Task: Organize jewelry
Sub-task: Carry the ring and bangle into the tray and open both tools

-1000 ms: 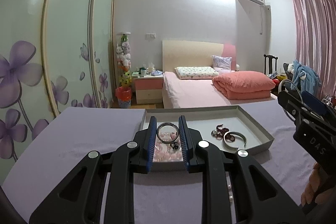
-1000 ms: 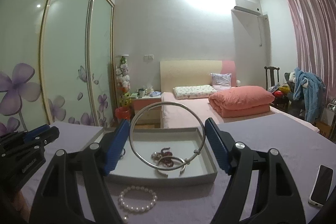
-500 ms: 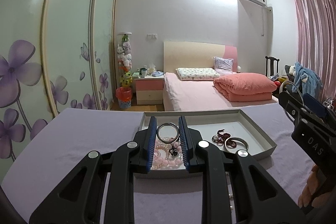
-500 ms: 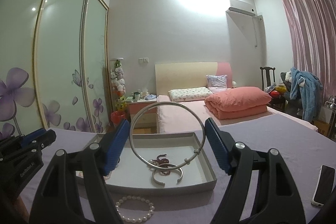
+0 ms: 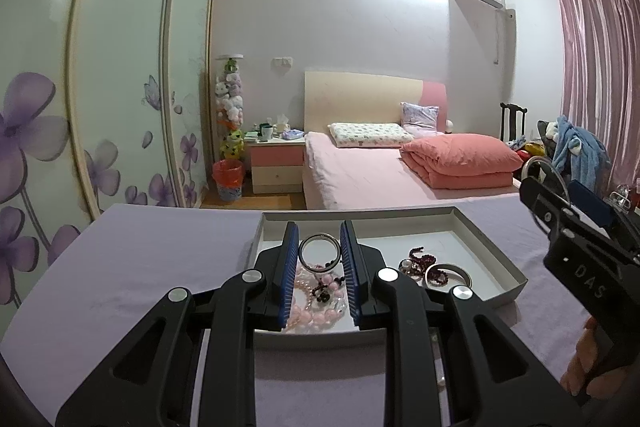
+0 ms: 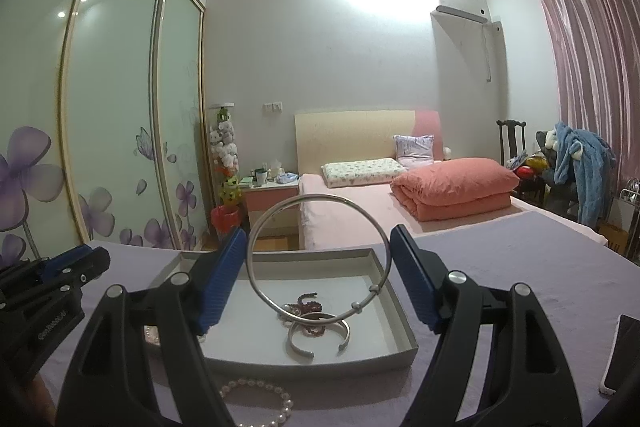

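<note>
A shallow grey tray (image 5: 496,259) (image 6: 400,323) lies on the purple table. My left gripper (image 5: 319,253) is shut on a small silver ring bangle (image 5: 319,251), held above pink bead bracelets (image 5: 316,301) in the tray's left part. My right gripper (image 6: 318,263) is shut on a large thin silver bangle (image 6: 320,203), held upright above the tray. In the tray lie a dark red bead string (image 6: 306,303) and an open silver cuff (image 6: 318,337). A white pearl bracelet (image 6: 260,401) lies on the table in front of the tray.
A phone (image 6: 620,355) lies on the table at the right edge. Behind the table stand a bed with a folded pink duvet (image 5: 456,159), a nightstand (image 5: 276,163) and sliding wardrobe doors (image 5: 100,87). The right gripper shows at the right of the left wrist view (image 5: 580,247).
Both grippers have risen and tilted slightly, so the tray sits lower and shows more of its inside. The pink beads under the left bangle have come into fuller view. Both grips are unchanged.
</note>
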A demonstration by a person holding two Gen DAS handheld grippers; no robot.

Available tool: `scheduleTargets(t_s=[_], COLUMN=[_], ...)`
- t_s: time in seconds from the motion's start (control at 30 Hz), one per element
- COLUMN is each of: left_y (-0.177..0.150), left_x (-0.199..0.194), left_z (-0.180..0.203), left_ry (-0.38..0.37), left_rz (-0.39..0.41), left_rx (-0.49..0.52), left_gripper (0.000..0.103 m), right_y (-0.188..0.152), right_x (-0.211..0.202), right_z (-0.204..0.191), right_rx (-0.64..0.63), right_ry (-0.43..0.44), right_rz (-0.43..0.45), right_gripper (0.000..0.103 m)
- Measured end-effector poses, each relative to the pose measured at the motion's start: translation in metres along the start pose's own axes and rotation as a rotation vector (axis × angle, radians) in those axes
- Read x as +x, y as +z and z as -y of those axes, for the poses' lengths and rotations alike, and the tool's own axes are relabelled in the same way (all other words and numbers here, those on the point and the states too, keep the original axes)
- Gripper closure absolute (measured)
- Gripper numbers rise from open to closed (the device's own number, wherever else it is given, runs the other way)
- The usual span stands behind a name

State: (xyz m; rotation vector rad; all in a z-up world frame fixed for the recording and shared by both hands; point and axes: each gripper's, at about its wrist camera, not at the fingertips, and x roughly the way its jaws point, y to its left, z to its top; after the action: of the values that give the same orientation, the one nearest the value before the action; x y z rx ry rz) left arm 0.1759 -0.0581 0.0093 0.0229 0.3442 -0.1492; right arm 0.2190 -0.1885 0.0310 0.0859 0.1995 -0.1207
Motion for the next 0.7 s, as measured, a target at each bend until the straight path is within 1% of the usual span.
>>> scheduleTargets(t_s=[0.23,0.4,0.7], left_y=[-0.003,-0.007,-0.011], left_x=[0.031,0.048,0.071], left_z=[0.002,0.003,0.002], left_ry=[-0.009,-0.01,-0.027], left_rz=[-0.052,-0.097,-0.172], left_rx=[-0.018,-0.02,-0.036], left_gripper=[0.081,0.081,0.08], right_y=[-0.001,-0.01,-0.026], right_x=[0.039,0.069,0.11], right_z=[0.002,0.001,-0.008], right_rx=[0.019,0.032,0.036], right_ry=[0.009,0.027,0.066], right_rz=[-0.077,-0.163,-0.305], right_gripper=[0.031,0.031,0.031])
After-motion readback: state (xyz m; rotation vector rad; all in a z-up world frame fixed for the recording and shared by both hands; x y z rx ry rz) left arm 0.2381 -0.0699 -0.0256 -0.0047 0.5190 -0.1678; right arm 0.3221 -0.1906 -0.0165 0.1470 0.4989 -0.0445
